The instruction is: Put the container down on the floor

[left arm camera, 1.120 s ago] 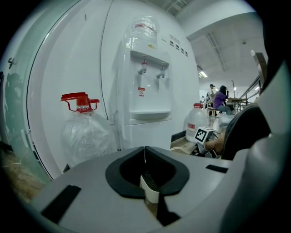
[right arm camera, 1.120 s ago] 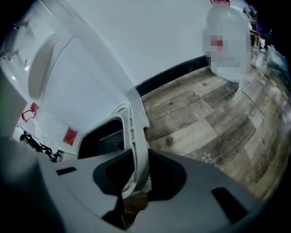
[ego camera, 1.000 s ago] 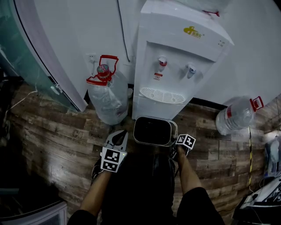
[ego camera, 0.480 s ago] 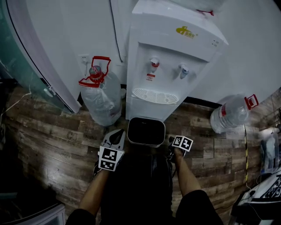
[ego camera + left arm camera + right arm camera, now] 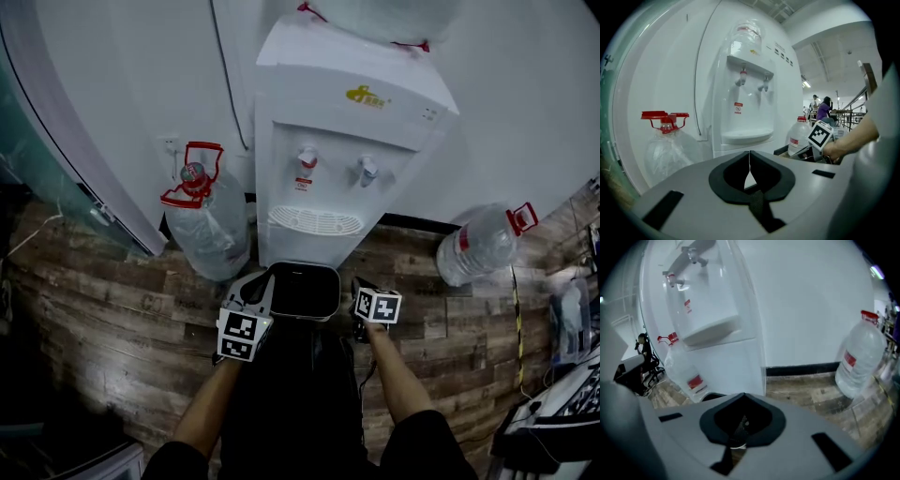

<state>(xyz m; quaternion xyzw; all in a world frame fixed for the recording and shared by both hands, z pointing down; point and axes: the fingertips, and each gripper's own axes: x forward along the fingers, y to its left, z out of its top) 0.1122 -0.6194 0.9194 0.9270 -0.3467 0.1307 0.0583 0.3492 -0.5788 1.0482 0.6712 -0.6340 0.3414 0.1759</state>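
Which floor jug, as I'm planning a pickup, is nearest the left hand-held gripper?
The clear plastic jug with the raised red handle, left of the white water dispenser; the other floor jug stands far right.

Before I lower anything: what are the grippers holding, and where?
Neither pinches anything: both sets of jaws are shut, nothing between. The container sits between the left gripper and right gripper, apparently squeezed by its sides; contact unclear.
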